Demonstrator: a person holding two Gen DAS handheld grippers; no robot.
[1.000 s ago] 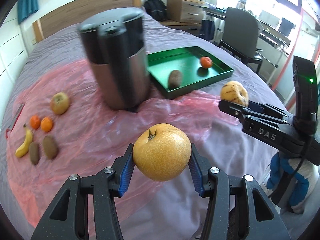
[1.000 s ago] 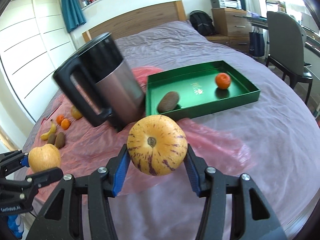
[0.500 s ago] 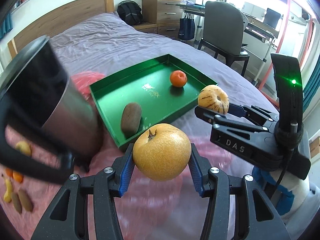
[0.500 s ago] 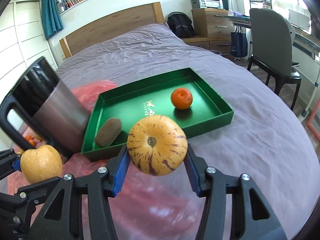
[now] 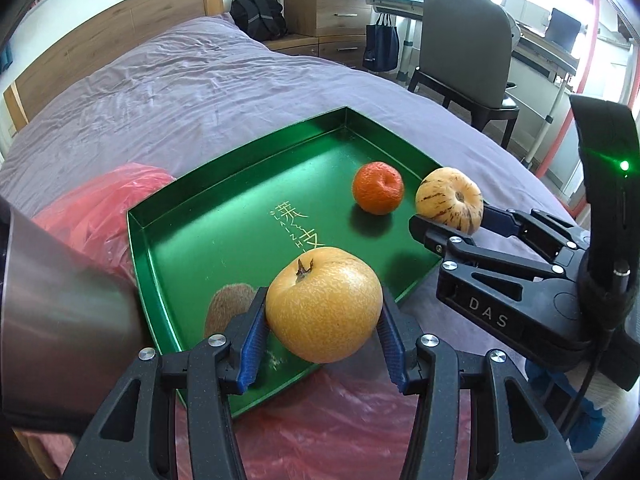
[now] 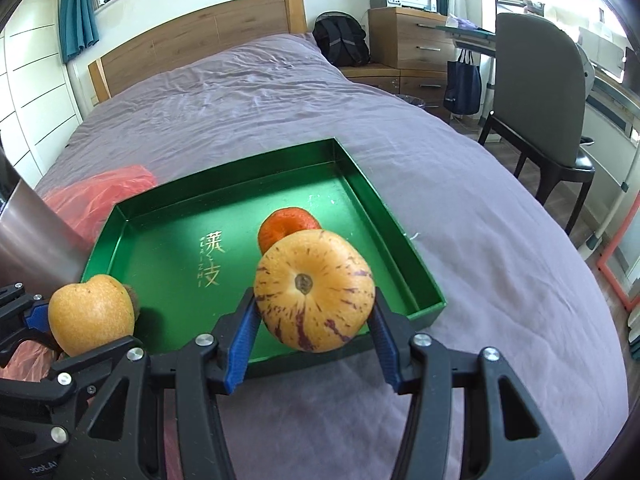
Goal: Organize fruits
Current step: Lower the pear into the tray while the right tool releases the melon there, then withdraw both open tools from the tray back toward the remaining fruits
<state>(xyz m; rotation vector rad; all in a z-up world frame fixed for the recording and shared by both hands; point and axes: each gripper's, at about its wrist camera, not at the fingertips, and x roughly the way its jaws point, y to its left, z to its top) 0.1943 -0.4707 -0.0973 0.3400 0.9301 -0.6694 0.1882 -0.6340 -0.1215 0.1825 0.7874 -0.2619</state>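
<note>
Sitting on the purple bed (image 6: 280, 112) is the green tray (image 5: 168, 248), everything else hangs around it. Steel kettle (image 5: 60, 320) stands just left of the tray. Left gripper (image 5: 322, 340) is clamped on a yellow pear (image 5: 324, 308) over the tray's near edge, right gripper (image 6: 312, 344) clamped on a striped melon (image 6: 314, 290) over its right side. Tangerine (image 5: 378, 193) and kiwi (image 5: 228, 304) lie inside.

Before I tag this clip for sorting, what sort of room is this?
Most likely a bedroom that doubles as a study: a bed with a purple-grey sheet and wooden headboard, a wooden drawer chest, and a grey desk chair.
</note>
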